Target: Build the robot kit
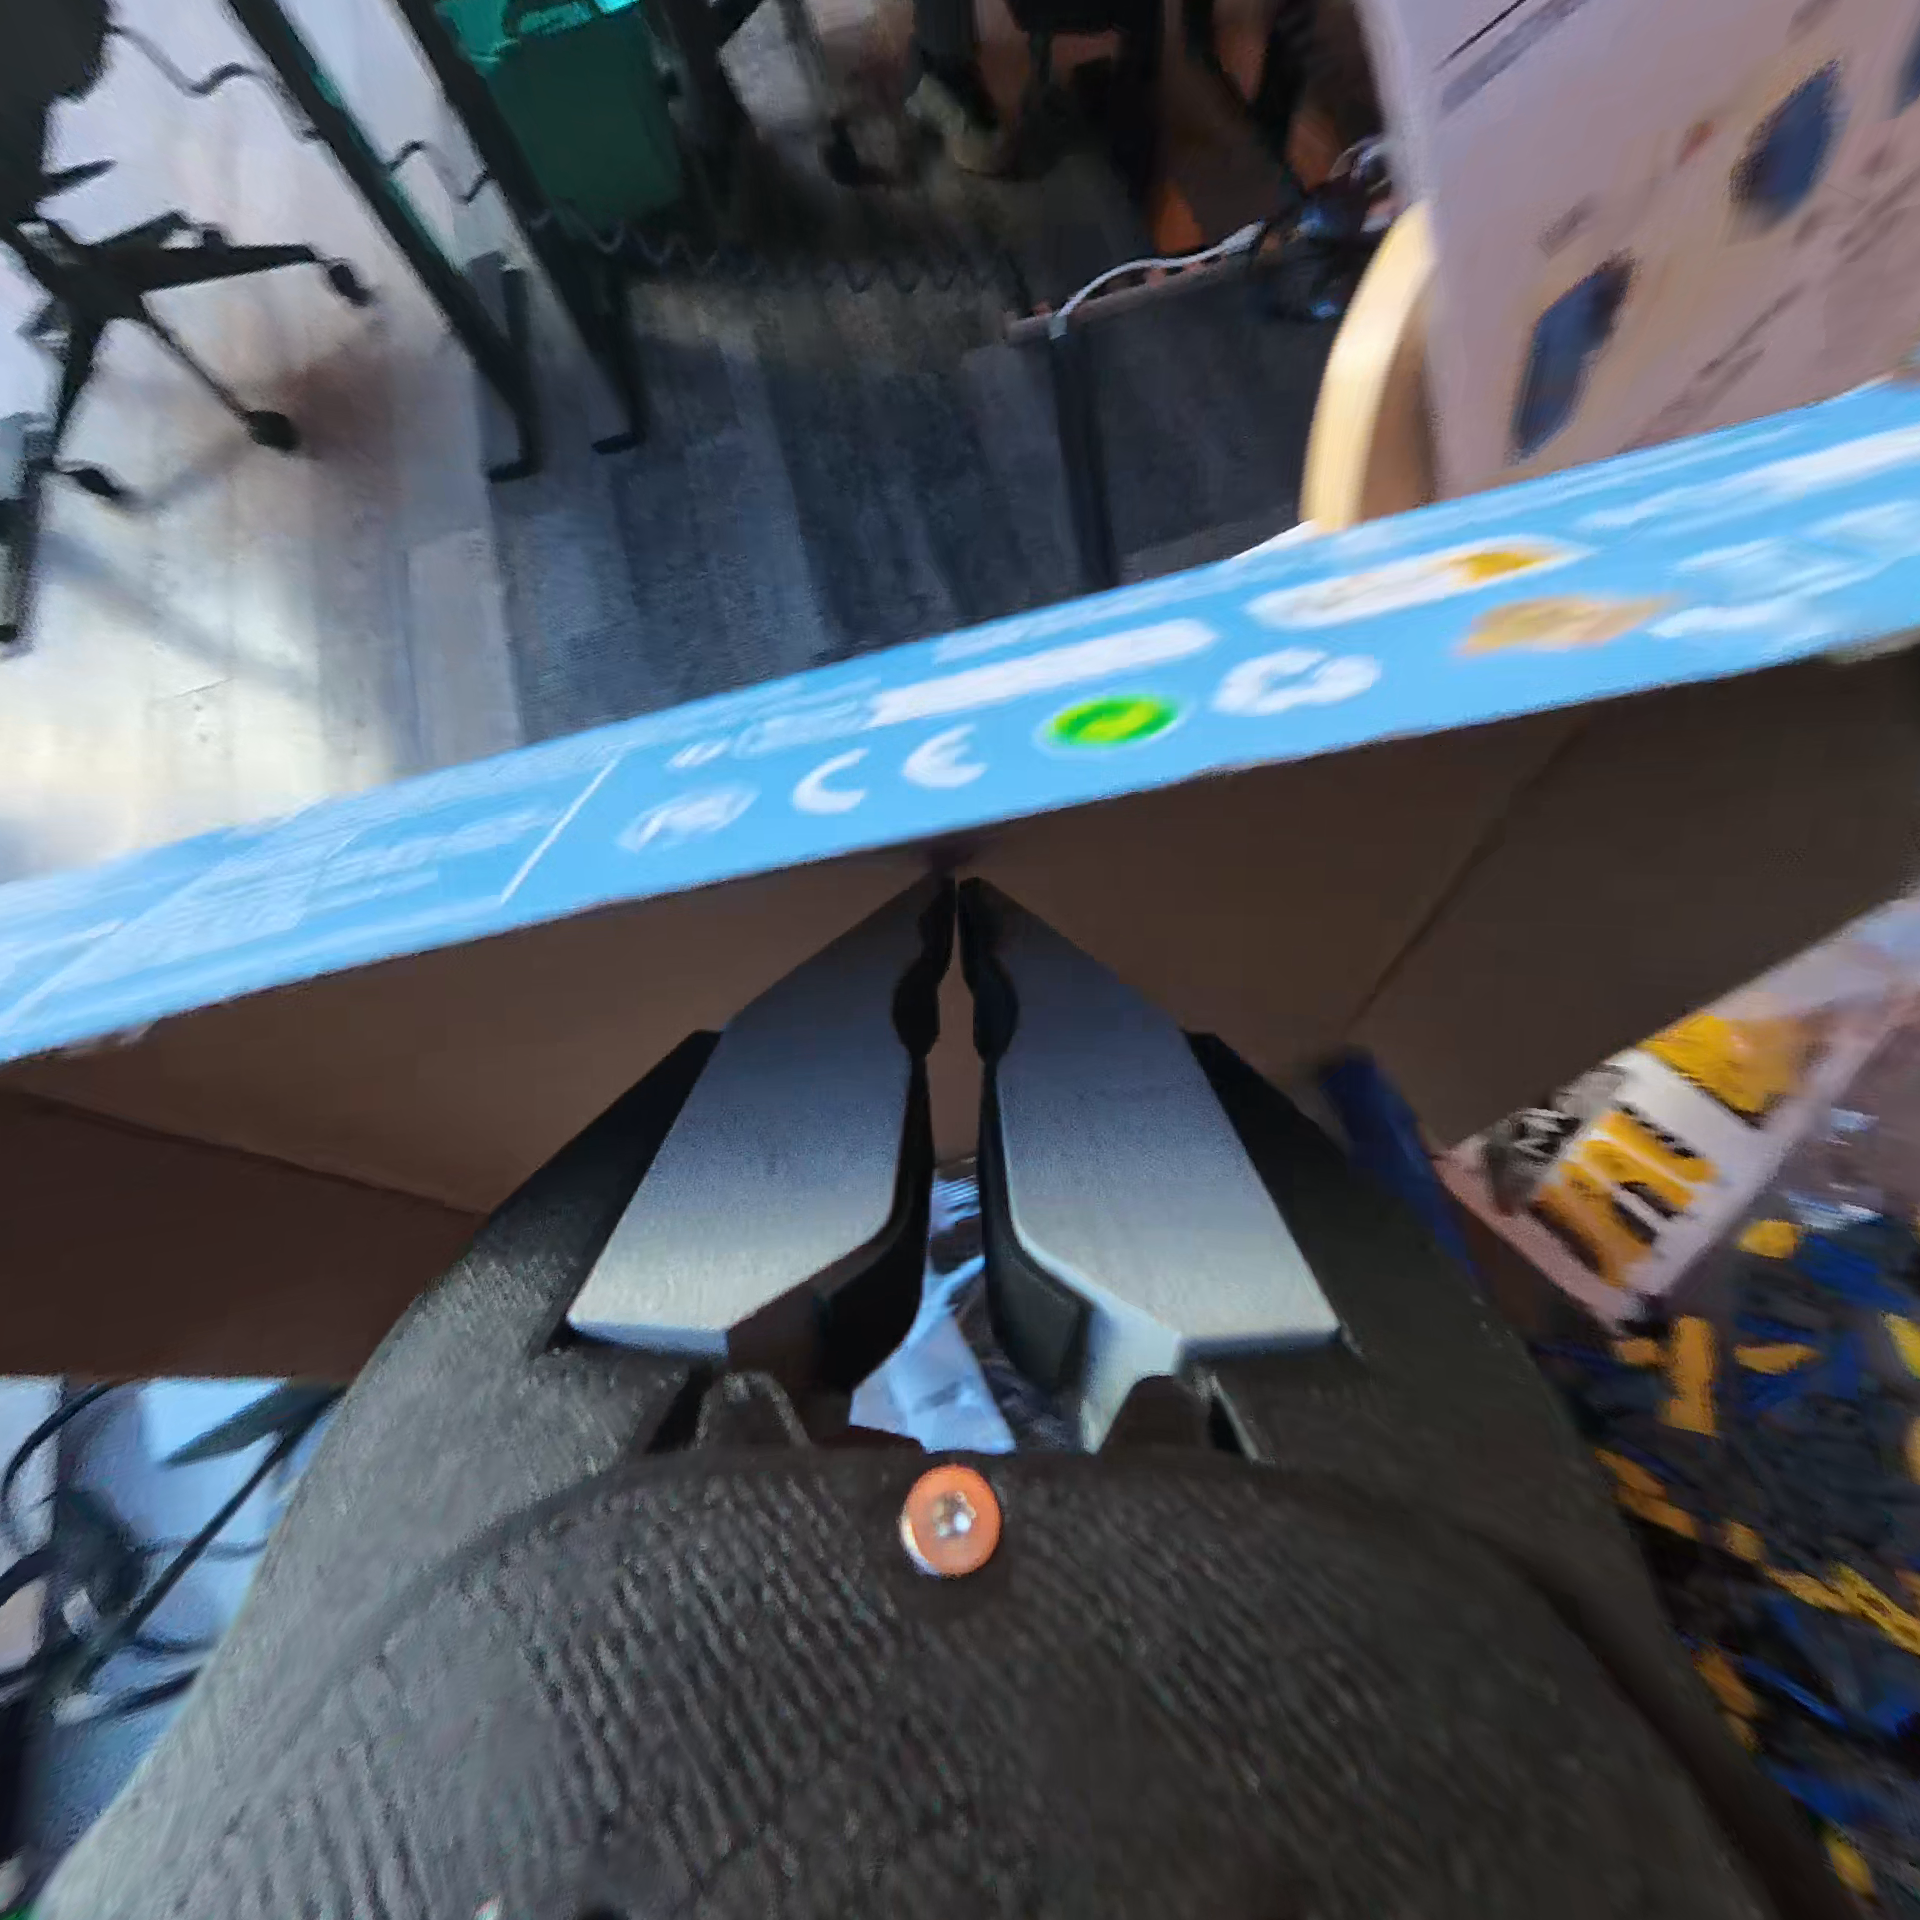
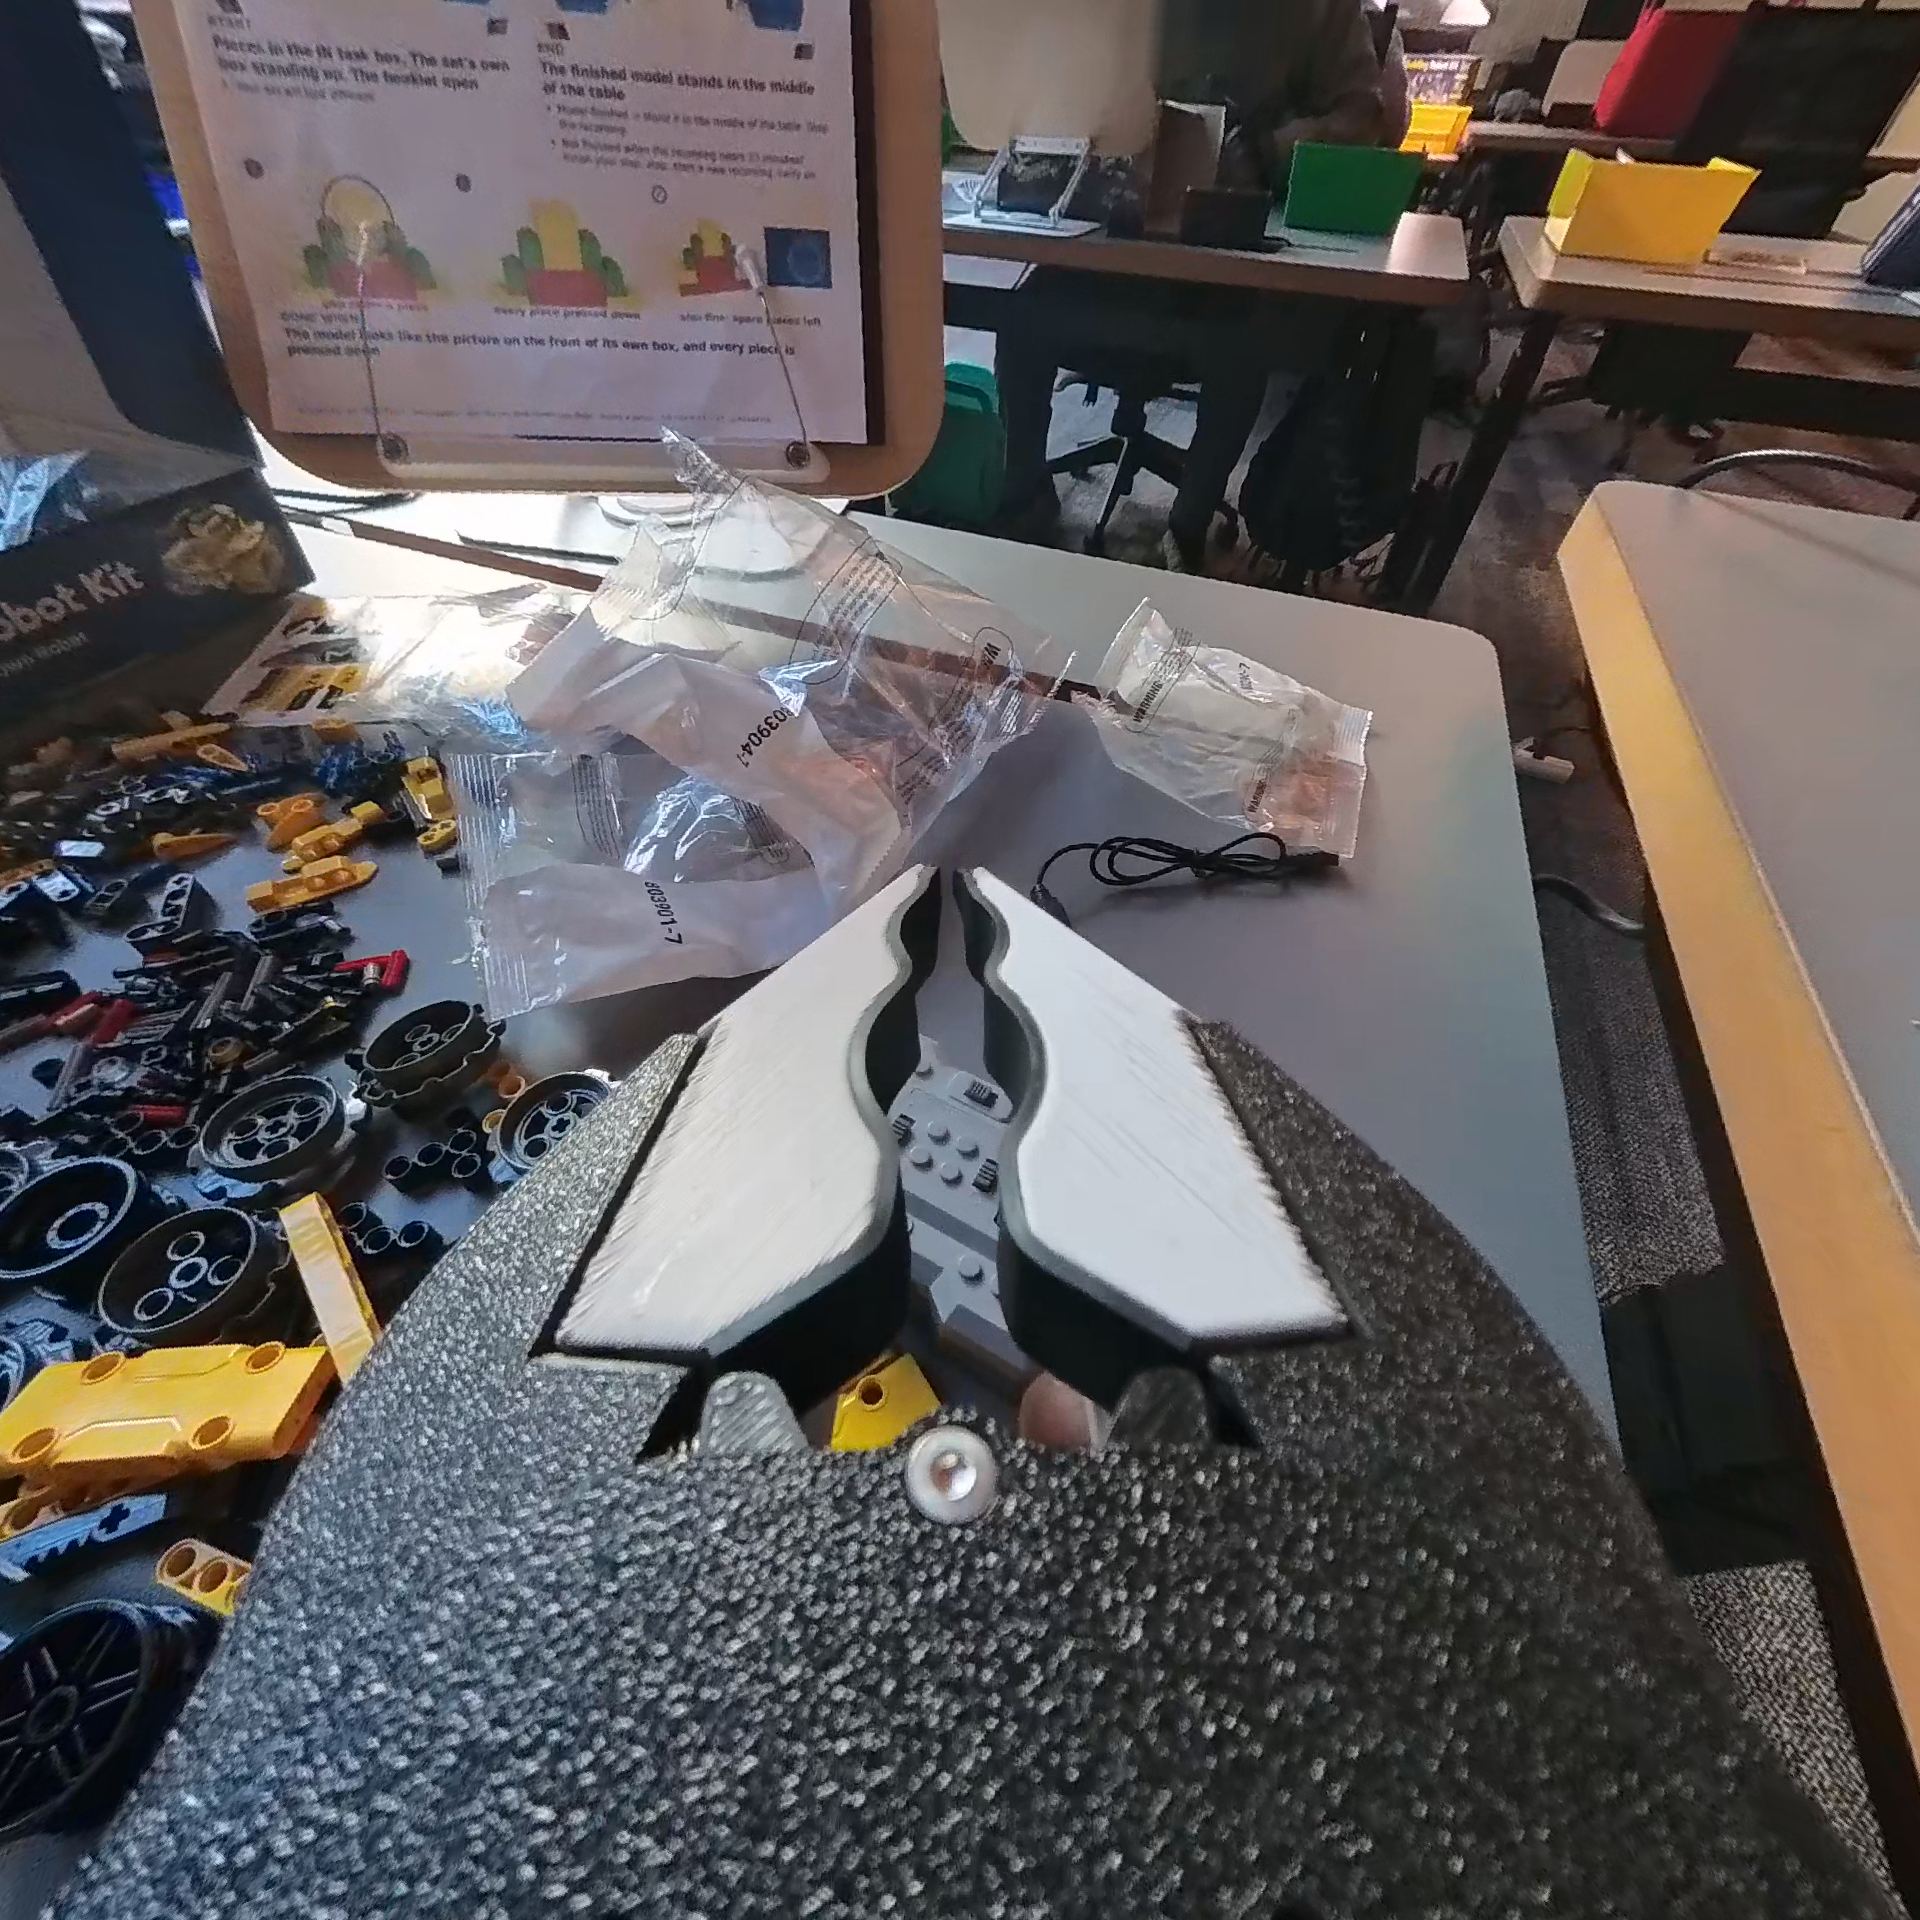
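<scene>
The left tool (image 1: 954, 883) had its two fingers pressed together at the tips on the edge of a blue cardboard flap (image 1: 935, 748), which crossed the middle of the frame from lower left to upper right; its brown underside showed below, and printed marks and symbols ran along the blue face (blurred by motion). At the lower right of that view lay a blur of yellow and blue building pieces (image 1: 1766, 1455). The right tool (image 2: 951, 883) hung over the grey bench (image 2: 1351, 987) with its tips nearly meeting and nothing between them; a grey studded plate (image 2: 951, 1153) lay on the bench beneath its fingers. Just beyond the tips sat crumpled clear plastic bags (image 2: 790, 675) bearing printed codes, and a coiled black cable (image 2: 1184, 862) to the right. Loose yellow, black and blue pieces (image 2: 208, 1039) with wheels covered the left side. A printed instruction sheet on a wooden stand (image 2: 551, 208) stood at upper left, beside a dark lettered kit box (image 2: 135, 582).
</scene>
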A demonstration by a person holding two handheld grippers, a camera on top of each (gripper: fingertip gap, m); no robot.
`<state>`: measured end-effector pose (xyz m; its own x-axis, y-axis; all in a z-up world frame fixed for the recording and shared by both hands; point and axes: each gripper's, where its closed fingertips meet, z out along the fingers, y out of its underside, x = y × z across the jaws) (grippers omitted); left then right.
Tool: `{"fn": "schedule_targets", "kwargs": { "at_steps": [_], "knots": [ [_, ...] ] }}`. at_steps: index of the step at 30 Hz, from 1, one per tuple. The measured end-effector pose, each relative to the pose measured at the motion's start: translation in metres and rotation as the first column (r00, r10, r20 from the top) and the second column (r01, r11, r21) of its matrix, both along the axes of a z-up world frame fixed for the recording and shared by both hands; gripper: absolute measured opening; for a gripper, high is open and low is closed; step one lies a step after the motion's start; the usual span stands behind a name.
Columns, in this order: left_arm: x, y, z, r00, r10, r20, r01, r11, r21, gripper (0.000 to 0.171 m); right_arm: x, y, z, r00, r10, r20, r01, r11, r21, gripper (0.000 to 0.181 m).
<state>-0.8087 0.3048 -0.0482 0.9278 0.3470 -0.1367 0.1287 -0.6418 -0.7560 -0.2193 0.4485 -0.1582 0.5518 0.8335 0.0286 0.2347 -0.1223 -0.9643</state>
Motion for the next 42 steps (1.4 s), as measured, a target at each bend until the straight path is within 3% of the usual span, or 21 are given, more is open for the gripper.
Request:
{"fn": "schedule_targets", "kwargs": {
  "at_steps": [5, 7, 10, 15, 18, 21, 23, 25, 27, 29, 32, 35, 37, 39, 40, 42],
  "knots": [
    [-0.020, -0.024, -0.028, 0.997, 0.067, -0.024, -0.069, 0.994, -0.090, 0.002, -0.003, -0.002, -0.003, 1.000, 0.006, 0.013, -0.006, 1.000, -0.008, 0.003],
    [-0.015, -0.037, -0.034, 0.998, 0.023, -0.053, -0.030, 0.990, -0.140, 0.030, -0.004, -0.003, -0.004, 1.000, 0.010, 0.014, -0.010, 1.000, -0.008, 0.003],
    [-0.009, -0.063, -0.020, 0.990, -0.048, -0.131, 0.023, 0.981, -0.191, 0.038, -0.006, -0.004, -0.006, 1.000, 0.017, 0.015, -0.017, 1.000, -0.009, 0.003],
    [-0.013, -0.114, 0.049, 0.949, -0.069, -0.307, 0.042, 0.995, -0.093, 0.045, -0.011, -0.007, -0.010, 0.999, 0.034, 0.027, -0.033, 0.999, -0.011, 0.003],
    [-0.022, -0.145, 0.041, 0.950, -0.041, -0.309, -0.007, 0.988, -0.152, 0.045, -0.019, -0.017, -0.003, 0.997, 0.076, 0.016, -0.076, 0.997, 0.028, 0.006],
    [-0.023, -0.154, 0.023, 0.957, -0.036, -0.289, -0.009, 0.988, -0.155, 0.027, -0.049, -0.064, 0.044, 0.975, 0.222, -0.014, -0.218, 0.964, 0.150, 0.020],
    [-0.026, -0.155, 0.013, 0.951, -0.038, -0.307, -0.019, 0.984, -0.179, 0.027, -0.100, -0.137, 0.077, 0.886, 0.463, 0.033, -0.461, 0.870, 0.174, 0.021],
    [-0.025, -0.153, 0.006, 0.945, -0.055, -0.321, -0.014, 0.978, -0.209, 0.029, -0.157, -0.220, 0.088, 0.715, 0.695, 0.083, -0.699, 0.713, 0.053, 0.025],
    [-0.019, -0.146, 0.004, 0.942, -0.078, -0.327, 0.008, 0.978, -0.210, 0.031, -0.211, -0.292, 0.078, 0.521, 0.844, 0.127, -0.838, 0.534, -0.114, 0.026],
    [-0.014, -0.139, 0.003, 0.939, -0.096, -0.331, 0.027, 0.978, -0.209, 0.031, -0.270, -0.327, 0.053, 0.449, 0.864, 0.230, -0.855, 0.490, -0.170, 0.026],
    [-0.009, -0.130, 0.003, 0.929, -0.122, -0.351, 0.043, 0.974, -0.224, 0.031, -0.348, -0.352, -0.003, 0.359, 0.819, 0.447, -0.847, 0.487, -0.212, 0.031],
    [-0.002, -0.123, 0.005, 0.925, -0.121, -0.360, 0.047, 0.977, -0.208, 0.029, -0.405, -0.342, -0.046, 0.380, 0.682, 0.625, -0.810, 0.571, -0.132, 0.031],
    [0.003, -0.120, 0.003, 0.922, -0.141, -0.360, 0.068, 0.976, -0.208, 0.029, -0.426, -0.335, -0.058, 0.396, 0.640, 0.659, -0.798, 0.595, -0.098, 0.031],
    [0.004, -0.119, 0.004, 0.907, -0.165, -0.387, 0.081, 0.971, -0.226, 0.027, -0.431, -0.345, -0.070, 0.325, 0.690, 0.647, -0.813, 0.553, -0.181, 0.018],
    [0.004, -0.118, 0.005, 0.903, -0.175, -0.393, 0.088, 0.969, -0.231, 0.026, -0.429, -0.353, -0.077, 0.261, 0.724, 0.638, -0.819, 0.516, -0.252, 0.002],
    [0.002, -0.115, 0.010, 0.900, -0.178, -0.398, 0.091, 0.970, -0.226, 0.024, -0.430, -0.362, -0.079, 0.183, 0.740, 0.647, -0.856, 0.443, -0.265, 0.002]
  ]
}}
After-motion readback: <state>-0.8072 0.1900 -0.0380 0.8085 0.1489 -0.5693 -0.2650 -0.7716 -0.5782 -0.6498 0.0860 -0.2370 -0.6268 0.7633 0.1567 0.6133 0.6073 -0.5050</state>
